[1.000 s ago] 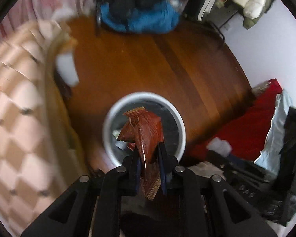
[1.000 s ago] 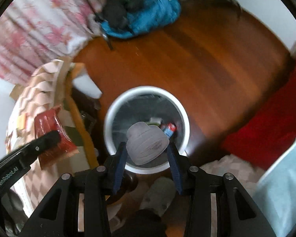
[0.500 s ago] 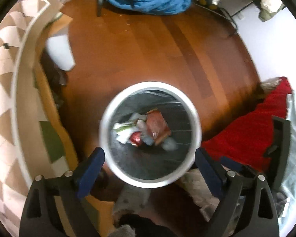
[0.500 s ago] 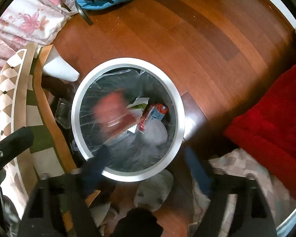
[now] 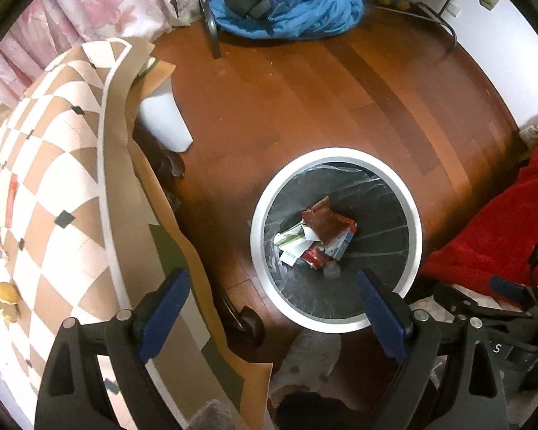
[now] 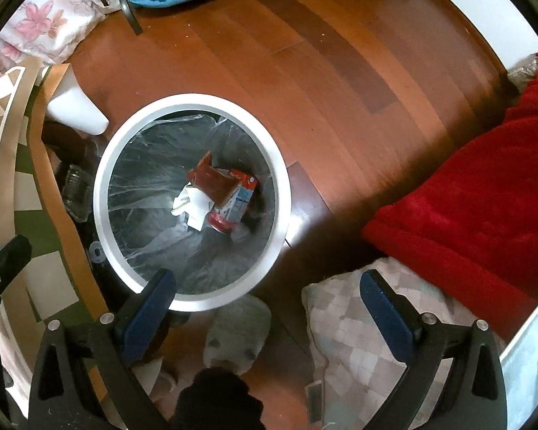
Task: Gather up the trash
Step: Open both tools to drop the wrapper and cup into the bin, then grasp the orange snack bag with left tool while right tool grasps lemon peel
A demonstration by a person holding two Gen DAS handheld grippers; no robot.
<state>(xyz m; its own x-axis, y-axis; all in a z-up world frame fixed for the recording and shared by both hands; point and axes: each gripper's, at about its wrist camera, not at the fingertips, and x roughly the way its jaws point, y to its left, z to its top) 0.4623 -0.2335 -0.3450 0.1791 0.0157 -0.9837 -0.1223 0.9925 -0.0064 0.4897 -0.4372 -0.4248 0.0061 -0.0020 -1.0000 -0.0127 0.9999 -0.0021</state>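
Both grippers empty over the bin; remaining trash sits on the table.

Left gripper (image 5: 269,308): jaws spread wide, nothing held. Peel scrap (image 5: 5,302) is seen at 9 o'clock on the table (image 5: 61,165), well apart, so the left gripper is judged nearer. Bin (image 5: 335,322) lies at 1 o'clock, wrapper (image 5: 328,224) and carton inside. Right gripper (image 6: 267,310): jaws wide, empty; bin (image 6: 104,165) at 11 o'clock.
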